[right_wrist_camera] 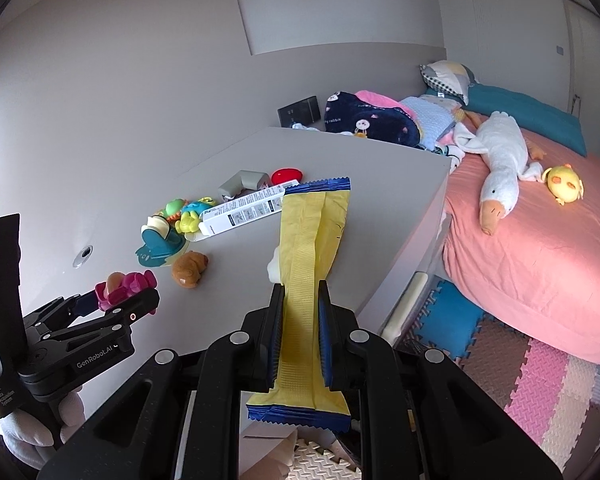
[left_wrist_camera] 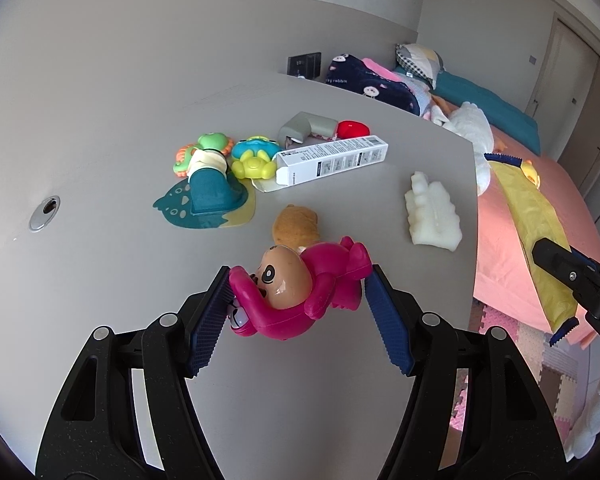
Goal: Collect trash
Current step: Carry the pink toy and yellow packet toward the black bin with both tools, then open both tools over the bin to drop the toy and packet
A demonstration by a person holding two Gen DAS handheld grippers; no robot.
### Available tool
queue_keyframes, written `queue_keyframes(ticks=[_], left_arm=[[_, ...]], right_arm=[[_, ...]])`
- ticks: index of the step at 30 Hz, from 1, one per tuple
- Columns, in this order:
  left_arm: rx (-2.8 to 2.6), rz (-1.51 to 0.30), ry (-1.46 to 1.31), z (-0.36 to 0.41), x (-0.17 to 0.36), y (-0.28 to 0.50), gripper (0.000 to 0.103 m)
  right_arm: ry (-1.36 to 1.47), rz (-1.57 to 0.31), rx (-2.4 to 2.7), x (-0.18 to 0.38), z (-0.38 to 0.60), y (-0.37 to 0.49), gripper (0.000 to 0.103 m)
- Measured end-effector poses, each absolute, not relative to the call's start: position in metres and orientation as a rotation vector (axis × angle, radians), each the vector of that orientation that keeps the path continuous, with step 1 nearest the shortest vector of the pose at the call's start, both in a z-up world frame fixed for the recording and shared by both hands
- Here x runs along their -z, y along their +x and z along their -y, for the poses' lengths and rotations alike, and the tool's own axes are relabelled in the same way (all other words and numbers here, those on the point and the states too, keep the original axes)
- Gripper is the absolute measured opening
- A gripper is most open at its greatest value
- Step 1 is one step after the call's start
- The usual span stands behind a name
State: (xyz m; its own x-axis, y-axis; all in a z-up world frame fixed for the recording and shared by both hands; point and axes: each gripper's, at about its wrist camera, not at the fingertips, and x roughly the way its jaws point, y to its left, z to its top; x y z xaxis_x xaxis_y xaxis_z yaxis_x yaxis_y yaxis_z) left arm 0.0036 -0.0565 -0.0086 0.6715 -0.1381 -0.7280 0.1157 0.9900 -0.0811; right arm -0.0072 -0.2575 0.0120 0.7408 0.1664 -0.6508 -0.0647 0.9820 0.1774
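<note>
My left gripper [left_wrist_camera: 298, 280] is shut on a pink toy figure [left_wrist_camera: 300, 292] with a tan face and holds it just above the grey table [left_wrist_camera: 100, 128]; it also shows in the right wrist view [right_wrist_camera: 124, 286]. My right gripper [right_wrist_camera: 299, 292] is shut on a long yellow wrapper [right_wrist_camera: 312, 248] with blue ends, held off the table's front right; the wrapper also shows in the left wrist view [left_wrist_camera: 536, 232]. A white carton box [left_wrist_camera: 332, 160] with an open flap and a white foam piece [left_wrist_camera: 432, 212] lie on the table.
Baby toys [left_wrist_camera: 236, 156], a teal bib [left_wrist_camera: 208, 200], a brown plush [left_wrist_camera: 296, 222], a grey corner guard [left_wrist_camera: 306, 128] and a red piece [left_wrist_camera: 352, 128] lie on the table. A pink bed [right_wrist_camera: 540, 248] with plush toys stands right. Foam mats [right_wrist_camera: 520, 368] cover the floor.
</note>
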Motion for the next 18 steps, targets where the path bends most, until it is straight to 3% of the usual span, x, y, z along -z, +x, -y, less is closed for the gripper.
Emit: queue_keyframes(ticks=[18], left_arm=[[0.325, -0.813, 0.083, 0.161, 0.001, -0.002, 0.065]], right_arm=[[0.231, -0.701, 0.044, -0.013, 0.350, -0.035, 0.017]])
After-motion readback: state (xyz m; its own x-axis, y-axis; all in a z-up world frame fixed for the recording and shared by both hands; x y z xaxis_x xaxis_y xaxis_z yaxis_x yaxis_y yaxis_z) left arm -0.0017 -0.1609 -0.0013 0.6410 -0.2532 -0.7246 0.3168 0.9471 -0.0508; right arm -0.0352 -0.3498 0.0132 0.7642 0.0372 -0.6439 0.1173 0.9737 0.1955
